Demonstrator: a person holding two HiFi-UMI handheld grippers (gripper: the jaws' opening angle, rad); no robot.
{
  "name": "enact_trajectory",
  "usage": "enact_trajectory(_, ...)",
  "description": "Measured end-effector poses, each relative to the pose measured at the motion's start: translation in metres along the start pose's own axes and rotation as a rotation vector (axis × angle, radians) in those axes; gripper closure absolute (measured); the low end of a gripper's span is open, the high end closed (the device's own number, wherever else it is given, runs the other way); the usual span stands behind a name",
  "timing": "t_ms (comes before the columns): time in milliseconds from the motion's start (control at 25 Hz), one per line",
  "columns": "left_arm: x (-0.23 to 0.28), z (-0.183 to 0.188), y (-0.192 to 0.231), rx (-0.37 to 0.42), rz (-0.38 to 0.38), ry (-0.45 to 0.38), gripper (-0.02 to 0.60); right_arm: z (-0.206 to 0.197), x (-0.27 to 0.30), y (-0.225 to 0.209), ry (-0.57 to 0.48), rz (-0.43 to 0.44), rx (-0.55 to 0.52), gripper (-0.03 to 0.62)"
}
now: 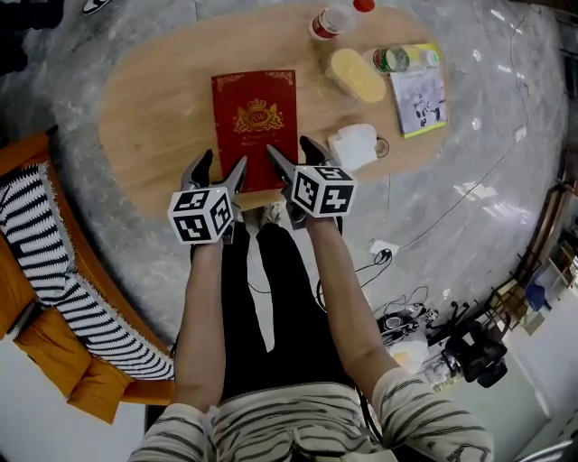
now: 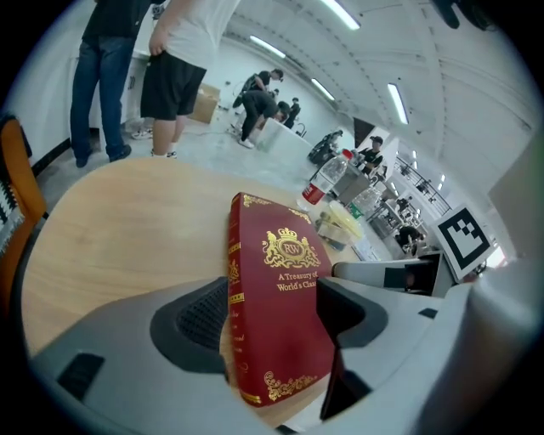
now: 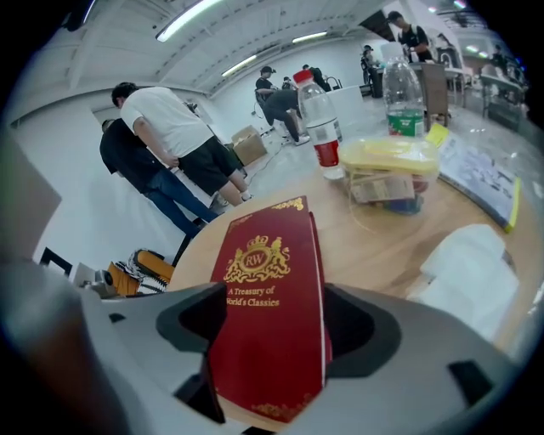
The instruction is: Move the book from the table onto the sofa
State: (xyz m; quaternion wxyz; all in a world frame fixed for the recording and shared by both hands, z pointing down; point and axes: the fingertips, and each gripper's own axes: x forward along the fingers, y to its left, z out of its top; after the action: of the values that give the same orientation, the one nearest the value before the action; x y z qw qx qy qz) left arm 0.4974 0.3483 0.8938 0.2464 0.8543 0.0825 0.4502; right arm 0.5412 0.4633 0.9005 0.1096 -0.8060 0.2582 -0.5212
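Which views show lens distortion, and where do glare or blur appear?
Head view: fisheye, the room bends toward the edges; white glare patches on the glossy floor. Left gripper view: stronger fisheye, black corners, ceiling lights curve; the book is sharp. Right gripper view: same distortion; the book's title reads clearly.

**Head view:** from above the person, facing steeply down onto the table (image 1: 144, 108), with the left gripper (image 1: 224, 161) and right gripper (image 1: 289, 146) at mid-frame.

**Left gripper view:** low and close over the tabletop, facing along its jaws across the book (image 2: 280, 297) from the spine corner.

**Right gripper view:** equally low and close, from the page-edge corner.

All three views share the book, the bottle (image 1: 336, 18) and the tabletop.
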Motion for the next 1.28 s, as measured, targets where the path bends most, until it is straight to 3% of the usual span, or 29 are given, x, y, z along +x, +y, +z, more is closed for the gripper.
enact_trajectory(400,0.026,-0.014,0.008,-0.039,-0.043,0.036,0.27,-0.011,0.025,-0.013,0.034,0.021,0.019,0.243)
enact_trajectory(640,0.037,-0.019,0.009,-0.01,-0.036,0.069,0.27,-0.02,0.039,-0.016,0.071,0.022,0.013,0.243)
enact_trajectory(920,0.049,-0.027,0.014,-0.078,-0.064,0.096,0.27,-0.024,0.043,-0.016,0.071,0.065,0.076,0.241)
enact_trajectory(1280,0.046,-0.026,0.013,-0.088,-0.051,0.089,0.272,-0.023,0.039,-0.016,0.072,0.051,0.056,0.243)
